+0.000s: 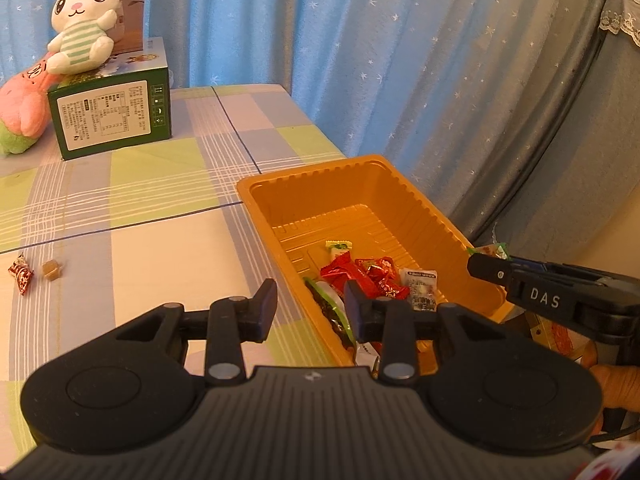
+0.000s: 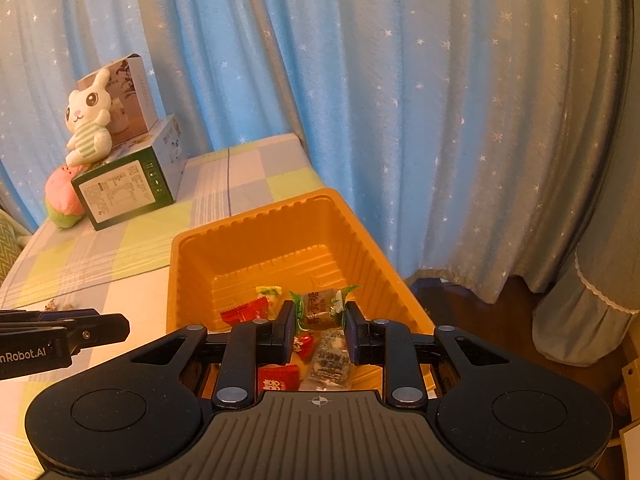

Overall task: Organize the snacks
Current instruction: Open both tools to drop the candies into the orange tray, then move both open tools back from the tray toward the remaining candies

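Observation:
An orange plastic tray sits at the table's right edge and holds several wrapped snacks. My right gripper is shut on a brown candy with green wrapper ends and holds it above the tray's near end; it also shows in the left wrist view. My left gripper is open and empty over the tray's left rim; it also shows in the right wrist view. A red wrapped candy and a small brown candy lie on the tablecloth at far left.
A green box stands at the back left of the checked tablecloth, with a white bunny plush on it and a pink plush beside it. Blue curtains hang behind the table's right edge.

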`<action>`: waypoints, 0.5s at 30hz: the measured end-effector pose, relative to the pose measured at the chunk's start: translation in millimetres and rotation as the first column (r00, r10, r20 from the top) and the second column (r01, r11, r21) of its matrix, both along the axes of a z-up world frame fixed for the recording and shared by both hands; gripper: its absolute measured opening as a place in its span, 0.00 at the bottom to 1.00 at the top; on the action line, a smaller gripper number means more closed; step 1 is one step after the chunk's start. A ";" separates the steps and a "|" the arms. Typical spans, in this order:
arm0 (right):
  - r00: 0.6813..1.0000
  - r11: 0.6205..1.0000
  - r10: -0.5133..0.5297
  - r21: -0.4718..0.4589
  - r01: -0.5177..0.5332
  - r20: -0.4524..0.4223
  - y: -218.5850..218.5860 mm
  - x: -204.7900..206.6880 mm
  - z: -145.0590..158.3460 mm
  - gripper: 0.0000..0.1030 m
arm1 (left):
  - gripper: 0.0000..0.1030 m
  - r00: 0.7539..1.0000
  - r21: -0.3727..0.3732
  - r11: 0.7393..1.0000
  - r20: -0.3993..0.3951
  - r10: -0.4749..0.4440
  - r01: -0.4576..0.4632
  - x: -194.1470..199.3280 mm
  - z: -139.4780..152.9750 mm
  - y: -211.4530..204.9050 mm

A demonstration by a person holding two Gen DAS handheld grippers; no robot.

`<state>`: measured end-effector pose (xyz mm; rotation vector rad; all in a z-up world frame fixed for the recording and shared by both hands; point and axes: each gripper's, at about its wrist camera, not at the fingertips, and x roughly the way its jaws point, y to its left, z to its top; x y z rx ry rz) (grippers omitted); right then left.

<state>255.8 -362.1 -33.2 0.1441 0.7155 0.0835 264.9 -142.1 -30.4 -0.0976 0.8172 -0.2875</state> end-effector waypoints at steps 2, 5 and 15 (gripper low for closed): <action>1.000 1.000 -0.001 0.005 0.001 0.002 1.6 1.7 0.3 0.25 | 0.31 1.000 -0.001 1.000 0.002 0.003 -0.003 -1.2 0.5 1.6; 1.000 1.000 0.001 0.019 -0.001 0.002 2.7 5.7 0.6 0.25 | 0.32 1.000 -0.004 1.000 0.001 0.008 -0.008 -1.4 0.9 4.6; 1.000 0.998 0.020 0.052 -0.019 -0.013 4.8 5.9 1.7 0.59 | 0.40 0.999 -0.017 0.999 -0.004 0.037 -0.037 -13.6 0.7 19.1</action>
